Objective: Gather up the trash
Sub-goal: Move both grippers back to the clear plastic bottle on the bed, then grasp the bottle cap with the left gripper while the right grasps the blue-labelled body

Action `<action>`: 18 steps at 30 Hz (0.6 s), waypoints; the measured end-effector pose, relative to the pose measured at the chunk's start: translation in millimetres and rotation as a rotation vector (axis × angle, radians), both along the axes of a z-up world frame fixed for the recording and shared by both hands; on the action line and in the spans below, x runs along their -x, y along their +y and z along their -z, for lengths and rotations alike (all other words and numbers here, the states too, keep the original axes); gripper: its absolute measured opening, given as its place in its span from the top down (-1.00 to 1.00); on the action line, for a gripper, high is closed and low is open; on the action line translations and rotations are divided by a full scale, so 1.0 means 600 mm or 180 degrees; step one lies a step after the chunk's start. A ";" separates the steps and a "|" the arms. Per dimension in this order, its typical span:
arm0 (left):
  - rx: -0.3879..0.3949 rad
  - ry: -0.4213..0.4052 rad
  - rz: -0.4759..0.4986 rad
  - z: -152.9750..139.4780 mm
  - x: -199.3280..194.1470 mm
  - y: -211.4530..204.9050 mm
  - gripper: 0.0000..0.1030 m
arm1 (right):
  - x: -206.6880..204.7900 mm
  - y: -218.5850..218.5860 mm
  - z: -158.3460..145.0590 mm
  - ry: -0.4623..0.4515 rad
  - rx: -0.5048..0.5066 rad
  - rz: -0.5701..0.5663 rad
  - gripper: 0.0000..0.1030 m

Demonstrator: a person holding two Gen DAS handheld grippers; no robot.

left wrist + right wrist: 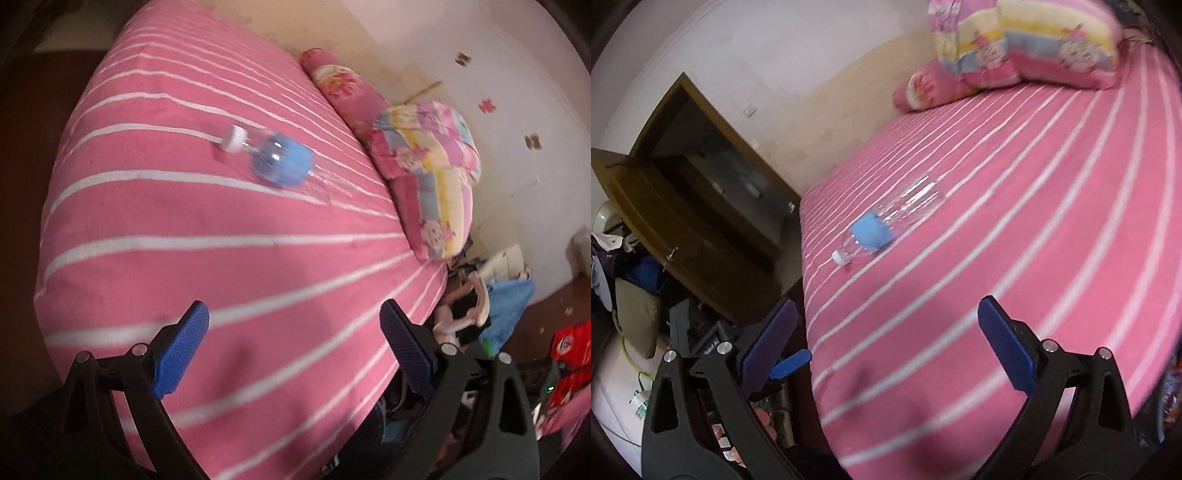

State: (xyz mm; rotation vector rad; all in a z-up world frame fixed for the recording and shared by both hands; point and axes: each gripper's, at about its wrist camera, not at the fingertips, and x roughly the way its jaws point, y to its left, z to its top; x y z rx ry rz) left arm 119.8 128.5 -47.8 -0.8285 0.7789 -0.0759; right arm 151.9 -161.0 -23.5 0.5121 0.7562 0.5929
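The left gripper point(293, 325) and the right gripper point(886, 321) both hung spread and empty over the near edge of the bed point(221, 240), their handles cut off by the frame and both views smeared with blur. Well ahead of them lay a clear plastic bottle point(886, 221) on its side — white cap, blue label, its transparent body hard to make out against the pink striped sheet. Open sheet surrounded it — pillows point(428, 170) sat well apart by the wall, clutter on the floor point(480, 310) beside the bed.
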 end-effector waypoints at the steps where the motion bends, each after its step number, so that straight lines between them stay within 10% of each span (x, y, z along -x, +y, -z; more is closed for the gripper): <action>1: 0.0035 0.0028 -0.0013 0.005 -0.011 0.011 -0.77 | -0.015 0.017 0.005 0.0021 -0.0005 -0.0048 -0.89; 9: 0.0015 0.0119 -0.0100 0.012 -0.104 0.072 -0.77 | -0.132 0.081 0.056 0.0507 -0.0489 -0.0115 -0.89; 18: 0.0611 0.0251 -0.0345 0.053 -0.203 0.151 -0.76 | -0.243 0.110 0.108 0.0988 -0.1089 -0.0040 -0.89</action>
